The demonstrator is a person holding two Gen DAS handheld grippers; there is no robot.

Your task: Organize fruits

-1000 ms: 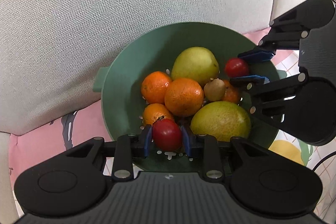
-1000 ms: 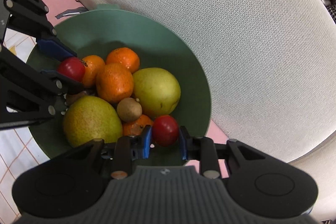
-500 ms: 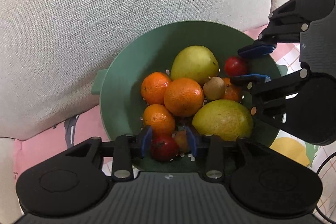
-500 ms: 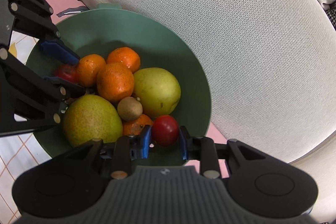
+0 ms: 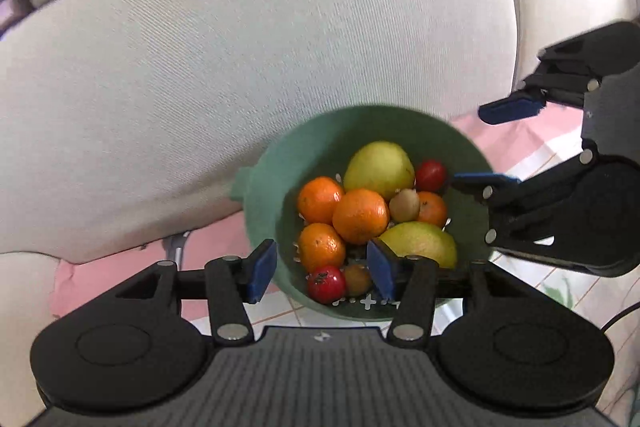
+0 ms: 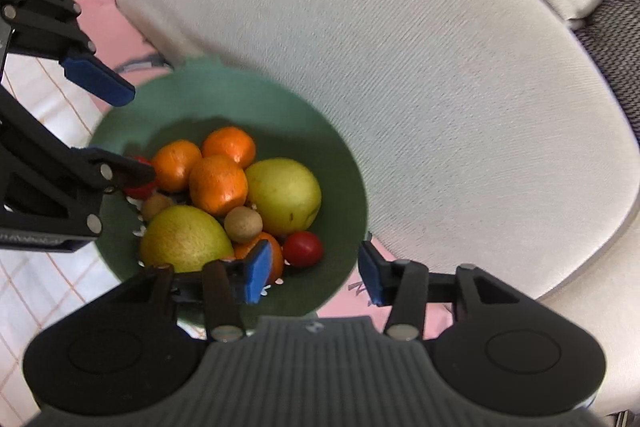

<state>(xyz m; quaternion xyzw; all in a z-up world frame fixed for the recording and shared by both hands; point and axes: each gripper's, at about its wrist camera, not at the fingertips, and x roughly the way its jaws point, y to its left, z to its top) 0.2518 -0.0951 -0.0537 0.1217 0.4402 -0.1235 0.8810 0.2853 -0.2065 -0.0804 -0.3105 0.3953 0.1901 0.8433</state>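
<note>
The left gripper point(image 5: 322, 265) and right gripper point(image 6: 308, 273) have just been opening; both are part open and hold nothing. Each hangs above the round green plastic bowl point(image 5: 272, 187). Two small red tomatoes point(image 5: 326, 283) point(image 6: 303, 248) lie inside it, beside oranges point(image 5: 360, 215) and pears point(image 5: 378, 165). Lift straight up, I think, clear of the rim. The grey sofa cushion point(image 5: 240, 47) sits close behind the bowl.

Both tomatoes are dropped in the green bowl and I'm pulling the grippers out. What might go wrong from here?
1. The left gripper, jaws just opened and empty, has one finger over the fruit pile; a sideways pull might nudge the pear.
2. The right gripper's finger sits near the bowl wall; it might catch the rim.
3. The tomato lies on the bowl's slope and may roll.
</note>
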